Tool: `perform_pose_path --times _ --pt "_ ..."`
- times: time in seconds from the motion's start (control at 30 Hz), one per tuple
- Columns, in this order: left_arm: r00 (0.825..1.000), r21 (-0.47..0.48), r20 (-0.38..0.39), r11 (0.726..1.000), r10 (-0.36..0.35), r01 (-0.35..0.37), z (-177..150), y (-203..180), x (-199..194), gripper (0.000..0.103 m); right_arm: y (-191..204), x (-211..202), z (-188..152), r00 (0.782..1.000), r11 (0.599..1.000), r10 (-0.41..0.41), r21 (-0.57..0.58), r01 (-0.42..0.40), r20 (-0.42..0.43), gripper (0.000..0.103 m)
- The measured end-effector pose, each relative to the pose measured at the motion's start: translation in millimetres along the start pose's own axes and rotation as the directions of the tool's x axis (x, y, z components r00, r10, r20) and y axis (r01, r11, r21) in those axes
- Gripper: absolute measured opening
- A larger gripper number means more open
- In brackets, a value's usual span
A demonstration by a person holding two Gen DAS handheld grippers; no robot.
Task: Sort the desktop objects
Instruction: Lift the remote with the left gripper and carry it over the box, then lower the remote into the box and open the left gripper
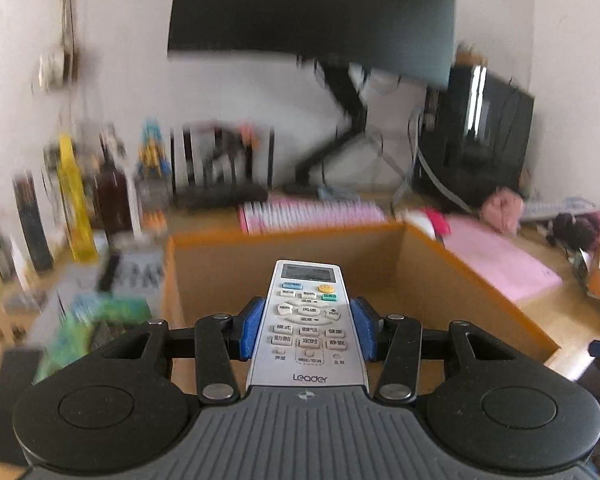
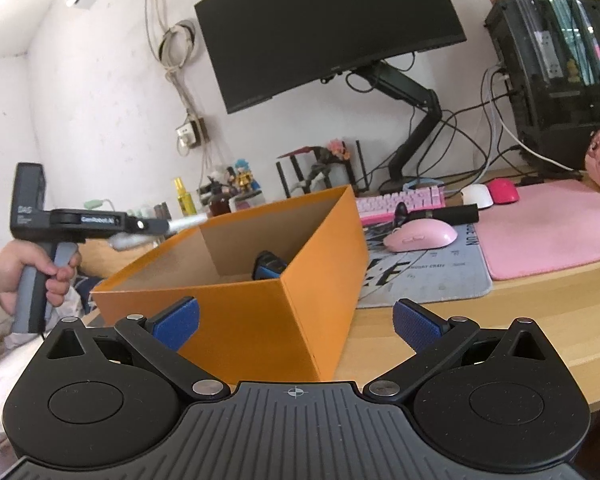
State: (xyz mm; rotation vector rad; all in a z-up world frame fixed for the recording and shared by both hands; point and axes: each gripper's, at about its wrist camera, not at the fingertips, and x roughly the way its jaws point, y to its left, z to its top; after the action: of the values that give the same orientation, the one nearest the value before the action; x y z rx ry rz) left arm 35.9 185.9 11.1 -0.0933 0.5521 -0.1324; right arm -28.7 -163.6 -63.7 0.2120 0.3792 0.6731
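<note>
My left gripper (image 1: 306,330) is shut on a silver-white Leader remote control (image 1: 306,320), held by its sides over the open orange cardboard box (image 1: 480,280). In the right wrist view the left gripper (image 2: 140,226) holds the remote (image 2: 156,230) level above the box's left edge. The orange box (image 2: 260,312) stands on the wooden desk, and a black and blue object (image 2: 269,266) lies inside it. My right gripper (image 2: 296,322) is open and empty, in front of the box's near corner.
A pink mouse (image 2: 420,236) lies on a grey desk mat (image 2: 440,272). A pink keyboard (image 2: 400,202), white mouse (image 2: 477,195), magenta mouse (image 2: 503,191) and pink pad (image 2: 556,224) lie right. Monitor (image 2: 328,28), PC case (image 2: 560,76), bottles and figurines (image 2: 240,178) stand behind.
</note>
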Motion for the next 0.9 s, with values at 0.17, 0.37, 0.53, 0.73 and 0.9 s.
perform_pose_path --times 0.17,0.37,0.53,0.73,0.9 --pt "0.993 0.015 -0.111 1.0 0.028 -0.026 -1 -3 22 0.047 -4 -4 -4 1.0 1.0 0.0 0.013 0.0 0.002 0.103" --pt "0.97 0.023 -0.243 1.0 -0.001 0.006 7 -3 48 0.047 -10 -9 -9 1.0 1.0 -0.001 0.029 0.001 0.004 0.103" --pt "0.946 0.064 -0.324 0.998 0.016 0.005 8 -7 68 0.047 -10 -10 -7 1.0 0.999 -0.018 0.04 0.018 0.01 0.103" --pt "0.908 0.106 -0.411 0.994 0.077 -0.036 3 -6 90 0.047 -17 -9 -9 1.0 0.998 -0.03 0.053 0.03 0.007 0.103" --pt "0.892 0.127 -0.443 0.991 0.087 -0.034 3 -8 93 0.052 -21 -6 -10 0.999 0.998 -0.043 0.054 0.043 -0.004 0.103"
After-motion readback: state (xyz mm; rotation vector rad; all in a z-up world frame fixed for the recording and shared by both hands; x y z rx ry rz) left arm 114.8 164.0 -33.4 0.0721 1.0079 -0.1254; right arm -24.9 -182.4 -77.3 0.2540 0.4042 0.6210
